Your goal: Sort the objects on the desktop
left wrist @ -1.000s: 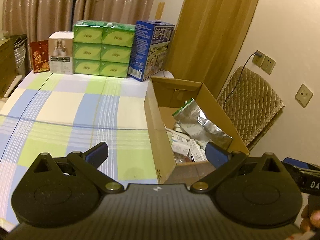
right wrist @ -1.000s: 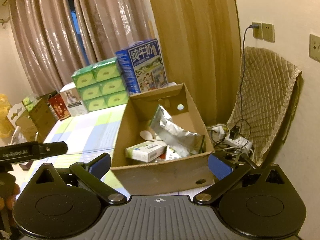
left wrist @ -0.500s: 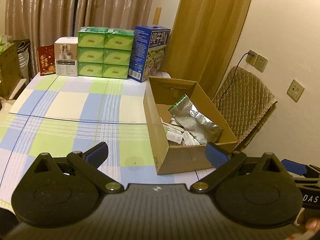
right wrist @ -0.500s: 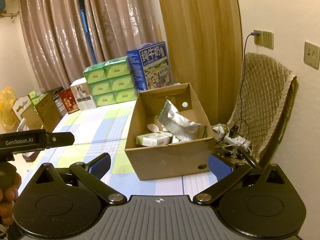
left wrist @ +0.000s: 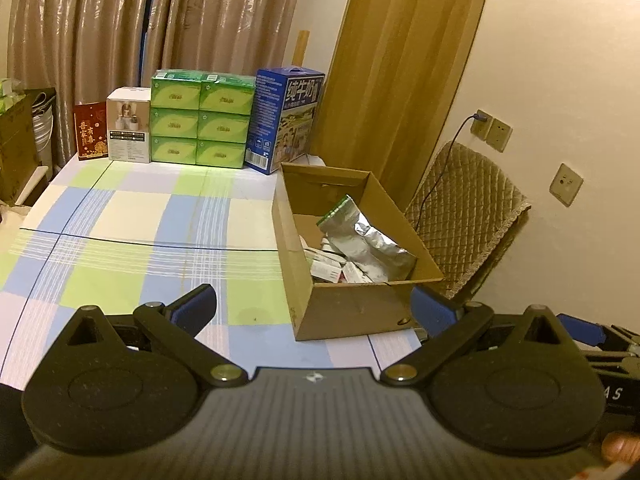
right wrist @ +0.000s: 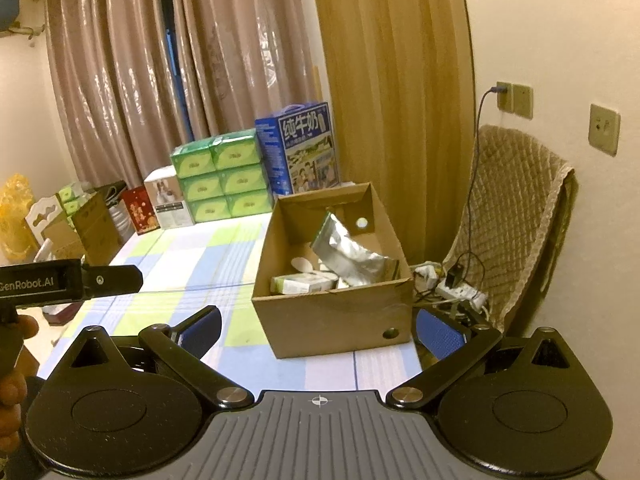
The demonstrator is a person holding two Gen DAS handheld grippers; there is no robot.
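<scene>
While both grippers (left wrist: 312, 308) (right wrist: 318, 330) gape empty, the cardboard box (right wrist: 332, 312) wall hides its lower contents

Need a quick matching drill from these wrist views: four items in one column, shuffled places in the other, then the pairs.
Items:
1. crinkled silver foil pouch
2. blue milk carton box
3. quilted beige cover
4. small red card box

Places:
A. draped over the chair by the wall
B. left end of the row at the table's far edge
C. inside the open brown cardboard box
D. right of the stacked green tissue packs

Pairs: 1-C, 2-D, 3-A, 4-B
</scene>
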